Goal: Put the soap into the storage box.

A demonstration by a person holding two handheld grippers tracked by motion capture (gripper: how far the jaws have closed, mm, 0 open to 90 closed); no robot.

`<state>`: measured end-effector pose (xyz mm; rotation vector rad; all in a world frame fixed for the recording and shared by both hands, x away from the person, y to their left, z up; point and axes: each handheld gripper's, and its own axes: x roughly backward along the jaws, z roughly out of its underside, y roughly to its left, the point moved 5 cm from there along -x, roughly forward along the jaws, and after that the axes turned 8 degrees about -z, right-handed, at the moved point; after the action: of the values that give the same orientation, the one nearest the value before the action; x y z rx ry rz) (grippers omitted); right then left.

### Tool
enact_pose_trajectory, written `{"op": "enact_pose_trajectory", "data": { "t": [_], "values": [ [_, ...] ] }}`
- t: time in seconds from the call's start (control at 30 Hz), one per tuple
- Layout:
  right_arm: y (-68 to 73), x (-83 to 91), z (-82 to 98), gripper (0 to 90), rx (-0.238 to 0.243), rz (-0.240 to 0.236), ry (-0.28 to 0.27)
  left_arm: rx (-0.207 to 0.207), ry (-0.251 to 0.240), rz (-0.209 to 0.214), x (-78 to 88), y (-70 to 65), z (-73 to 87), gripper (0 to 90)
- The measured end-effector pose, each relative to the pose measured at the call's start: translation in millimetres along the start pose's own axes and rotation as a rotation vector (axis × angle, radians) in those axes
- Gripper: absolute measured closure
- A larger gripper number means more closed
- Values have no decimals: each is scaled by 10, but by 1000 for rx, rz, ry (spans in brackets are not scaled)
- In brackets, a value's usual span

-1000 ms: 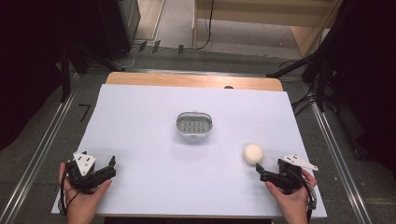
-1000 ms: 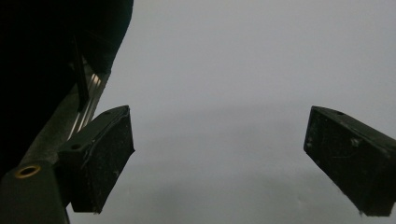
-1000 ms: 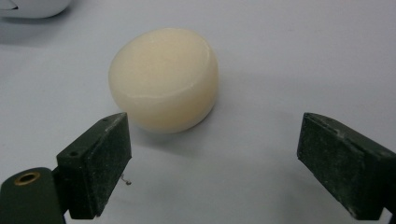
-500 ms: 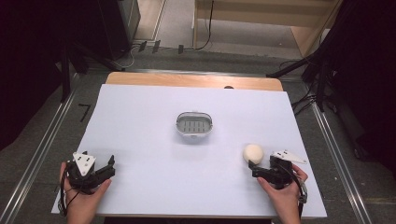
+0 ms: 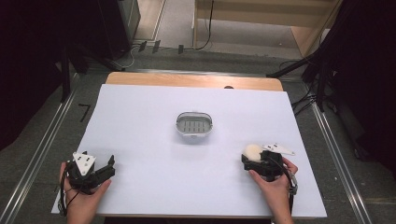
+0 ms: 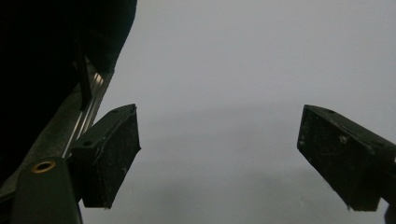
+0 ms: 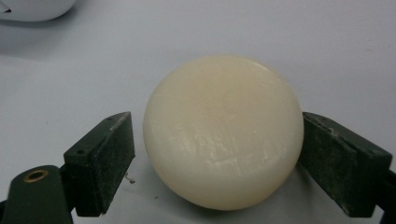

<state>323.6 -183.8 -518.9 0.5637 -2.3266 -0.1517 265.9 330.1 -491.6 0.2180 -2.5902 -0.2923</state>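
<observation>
On the white surface [image 5: 140,121], the right claw [image 7: 215,154] stands open around a cream soap [image 7: 223,130], one jaw touching it and the other just apart, near a dish [image 5: 194,125], while the left claw [image 6: 219,149] rests open, well apart.

- No text, label, brand, number or sign can be read in any of the views.
- The white table sheet [image 5: 140,121], the cream round soap [image 7: 223,133] and the small oval dish [image 5: 194,125] carry no legible marking.
</observation>
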Motion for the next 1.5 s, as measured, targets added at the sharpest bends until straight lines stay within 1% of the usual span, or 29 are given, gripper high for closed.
{"op": "enact_pose_trajectory", "data": {
  "t": [0.2,0.23,0.27,0.3,0.4,0.57,0.63,0.77,0.8,1.03,1.13,1.23,1.37,1.5],
  "values": [
    [5,-28,-10,145,2,22,3,2,0,3,1,2,0,133],
    [10,-30,-14,221,5,29,-4,3,-1,4,2,2,0,133],
    [10,-30,-14,221,5,29,-4,3,-1,4,2,2,0,133],
    [20,-27,-12,245,19,53,-9,2,0,3,2,3,0,133],
    [33,-34,-7,248,31,56,-3,3,-1,4,2,2,0,133],
    [39,-31,-8,251,33,44,4,0,0,3,1,0,0,133],
    [46,-27,-13,252,23,25,9,5,3,0,-5,5,0,139],
    [56,-19,-15,253,19,10,13,10,9,2,-9,10,0,148],
    [59,-19,-13,253,24,15,15,10,10,1,-9,10,0,148],
    [113,-16,-45,254,32,-6,3,7,11,1,-8,7,0,143],
    [149,-41,-55,254,44,-22,12,12,15,1,-9,17,1,143],
    [185,-56,-79,254,49,-33,11,10,13,3,-13,11,1,143],
    [226,-71,-111,254,55,-40,14,4,12,3,-11,5,0,142],
    [251,-91,-126,254,64,-48,20,8,7,10,-4,8,0,136]
  ]
}}
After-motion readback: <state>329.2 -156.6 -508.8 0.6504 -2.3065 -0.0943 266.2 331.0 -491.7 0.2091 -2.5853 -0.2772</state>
